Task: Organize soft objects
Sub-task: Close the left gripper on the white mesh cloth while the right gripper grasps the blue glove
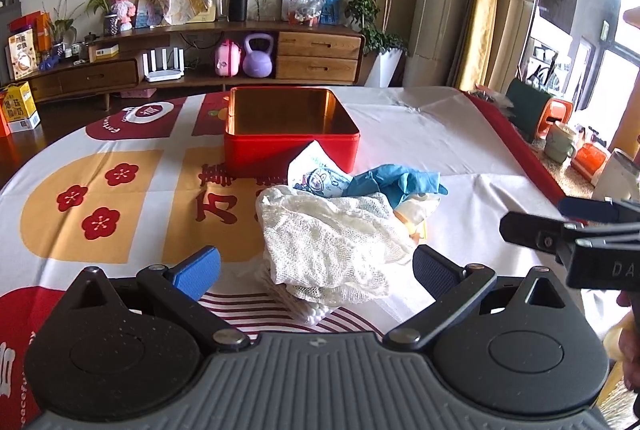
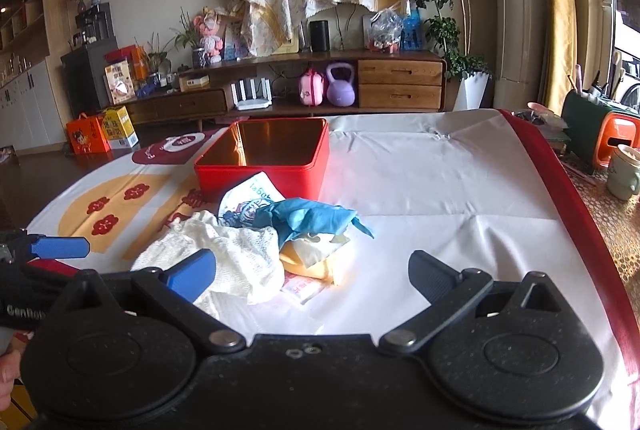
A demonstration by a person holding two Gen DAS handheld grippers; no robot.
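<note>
Daylight entered from the window [image 1: 624, 42] on the right side and lit the scene brightly. The white part of the surface [image 2: 440, 190] showed mild glare and a little washout. Soft shadows fell left of the red tin [image 1: 288, 150]. Fisheye distortion curved the frame edges strongly, and corners vignetted to black. Focus was acceptable throughout both views.

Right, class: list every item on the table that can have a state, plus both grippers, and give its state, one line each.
Red square metal tin: lidless, empty, upright.
White mesh cloth: crumpled, front of the pile.
Blue rubber glove: crumpled, on top of the pile.
Printed cartoon pouch: leaning against the tin.
Yellow soft item: partly buried under the pile.
Left hand-held gripper: open, empty.
Right hand-held gripper: open, empty.
</note>
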